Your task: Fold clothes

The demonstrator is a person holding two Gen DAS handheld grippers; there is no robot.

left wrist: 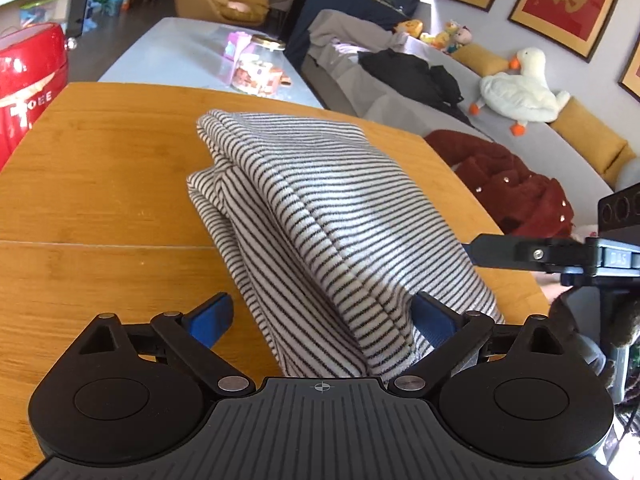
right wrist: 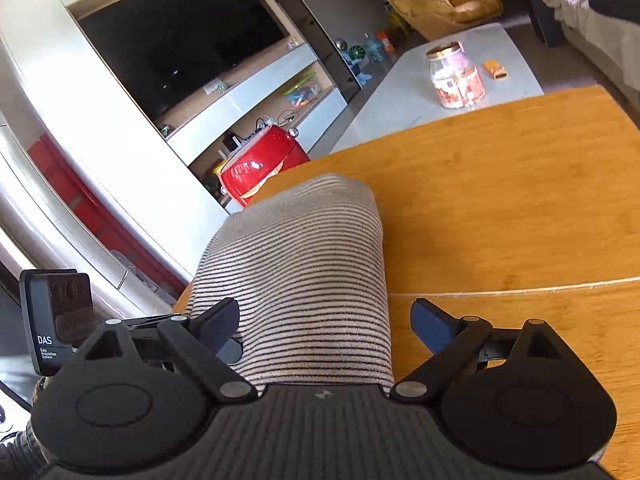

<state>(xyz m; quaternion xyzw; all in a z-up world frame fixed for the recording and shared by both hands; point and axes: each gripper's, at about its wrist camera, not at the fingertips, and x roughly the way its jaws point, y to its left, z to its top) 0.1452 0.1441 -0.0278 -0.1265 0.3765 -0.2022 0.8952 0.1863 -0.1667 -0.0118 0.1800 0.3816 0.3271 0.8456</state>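
A black-and-white striped garment [left wrist: 320,208] lies folded in a thick bundle on the wooden table [left wrist: 100,184]. My left gripper [left wrist: 320,320] is open, its blue fingers [left wrist: 210,318] spread wide on either side of the garment's near end. The cloth runs between them and under the gripper body. In the right wrist view the same garment [right wrist: 304,272] lies between the open fingers [right wrist: 434,326] of my right gripper [right wrist: 324,324], at the table's left edge. The right gripper's arm shows in the left wrist view [left wrist: 560,256] at the right, beside the garment.
A red case [left wrist: 28,88] stands off the table's left side. A pale coffee table [left wrist: 180,52] with a glass jar [right wrist: 456,76] lies beyond the far edge. A grey sofa [left wrist: 500,128] with a red coat [left wrist: 508,180] and a goose plush [left wrist: 520,88] is to the right.
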